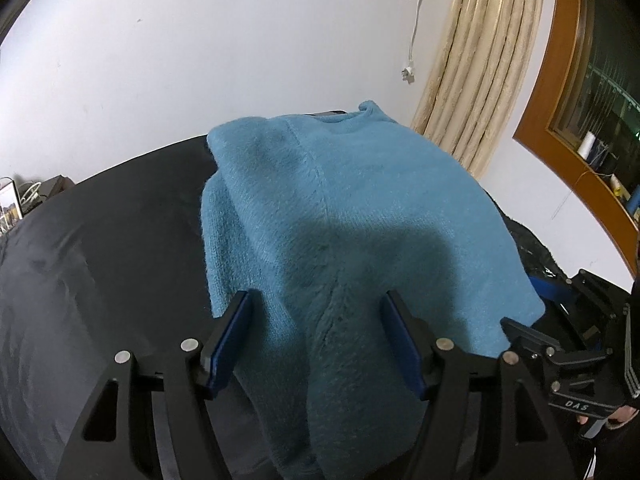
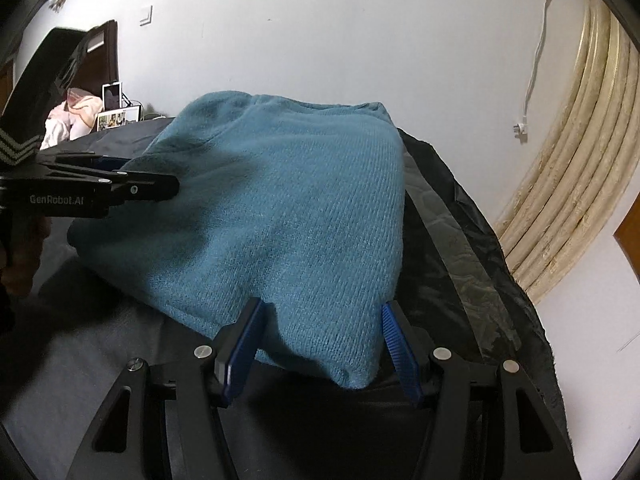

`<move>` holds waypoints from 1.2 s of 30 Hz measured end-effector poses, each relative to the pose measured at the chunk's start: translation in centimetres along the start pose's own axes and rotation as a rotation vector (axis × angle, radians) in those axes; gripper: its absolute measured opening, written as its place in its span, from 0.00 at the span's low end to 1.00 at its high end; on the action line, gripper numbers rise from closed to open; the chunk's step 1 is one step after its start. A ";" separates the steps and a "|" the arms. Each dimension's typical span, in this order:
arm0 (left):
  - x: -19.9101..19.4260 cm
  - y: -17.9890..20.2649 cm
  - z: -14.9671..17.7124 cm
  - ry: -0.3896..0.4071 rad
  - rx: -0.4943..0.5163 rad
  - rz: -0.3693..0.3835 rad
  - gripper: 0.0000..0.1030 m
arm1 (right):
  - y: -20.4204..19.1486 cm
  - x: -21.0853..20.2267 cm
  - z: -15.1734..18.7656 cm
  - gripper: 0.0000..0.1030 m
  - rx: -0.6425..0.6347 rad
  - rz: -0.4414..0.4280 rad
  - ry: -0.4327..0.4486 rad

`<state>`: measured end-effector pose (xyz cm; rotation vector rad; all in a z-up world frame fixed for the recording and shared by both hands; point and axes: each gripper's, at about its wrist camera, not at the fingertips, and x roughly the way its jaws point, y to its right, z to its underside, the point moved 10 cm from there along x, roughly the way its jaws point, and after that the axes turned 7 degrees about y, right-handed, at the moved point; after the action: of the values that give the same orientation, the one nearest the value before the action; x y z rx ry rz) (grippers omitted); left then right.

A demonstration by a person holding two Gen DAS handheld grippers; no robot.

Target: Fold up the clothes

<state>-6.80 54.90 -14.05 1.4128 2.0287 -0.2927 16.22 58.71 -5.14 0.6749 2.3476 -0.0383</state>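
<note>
A fuzzy blue sweater lies partly folded on a black cloth-covered surface; its collar is at the far end. A sleeve or fold runs down between the fingers of my left gripper, which is open over the sweater's near hem. In the right wrist view the same sweater fills the middle. My right gripper is open with the sweater's near right corner between its blue pads. The left gripper shows from the side at the sweater's left edge. The right gripper shows at the sweater's right corner.
A white wall is behind. Beige curtains and a wooden window frame are at the right. A cable and plug hang on the wall. Pink bedding and photo frames lie at the far left. Shiny black plastic covers the right edge.
</note>
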 end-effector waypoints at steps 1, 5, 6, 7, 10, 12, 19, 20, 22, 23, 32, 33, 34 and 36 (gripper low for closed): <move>0.0 0.0 0.0 0.002 -0.002 0.000 0.68 | 0.1 0.0 0.0 0.60 0.004 -0.003 -0.004; -0.4 0.0 -0.3 -0.005 -0.011 -0.015 0.69 | 0.2 -0.2 -0.7 0.60 0.041 -0.002 -0.022; -0.6 0.1 -0.4 -0.006 -0.015 -0.017 0.69 | 0.1 -0.5 -1.0 0.60 0.061 -0.009 -0.011; -0.9 0.2 -0.4 -0.006 -0.017 -0.018 0.71 | 0.0 -0.8 -1.5 0.61 0.081 -0.022 0.005; -1.9 0.5 -0.3 0.001 -0.015 -0.029 0.78 | -1.4 -1.7 -2.7 0.73 0.083 -0.049 0.047; -2.5 0.6 0.0 -0.001 -0.002 -0.039 0.78 | -2.4 -1.8 -3.1 0.74 0.052 -0.041 0.064; -2.4 0.5 1.4 -0.027 0.056 -0.098 0.78 | -4.3 -0.1 -2.3 0.74 0.017 -0.042 0.015; -2.2 0.4 1.6 -0.029 0.055 -0.101 0.78 | -4.3 0.1 -2.0 0.74 0.018 -0.041 0.007; -2.0 0.3 1.9 -0.030 0.044 -0.095 0.78 | -4.3 0.4 -1.5 0.74 0.019 -0.039 -0.005; -2.0 0.2 1.9 -0.028 0.040 -0.094 0.78 | -4.3 0.5 -1.3 0.74 0.017 -0.037 -0.008; -1.8 -0.1 2.7 -0.021 0.035 -0.106 0.80 | -4.3 0.8 -0.8 0.75 0.019 -0.029 -0.016; -1.6 -0.1 2.7 -0.021 0.032 -0.106 0.81 | -4.3 0.8 -0.8 0.75 0.019 -0.028 -0.014; -1.6 -0.1 2.7 -0.020 0.028 -0.107 0.81 | -4.4 0.8 -0.8 0.76 0.018 -0.026 -0.013; -1.6 -0.2 2.8 -0.022 0.022 -0.108 0.82 | -4.4 0.8 -0.7 0.76 0.020 -0.026 -0.013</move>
<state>-5.60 52.16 -15.31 1.3091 2.0933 -0.3759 13.20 55.42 -5.72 0.6515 2.3469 -0.0773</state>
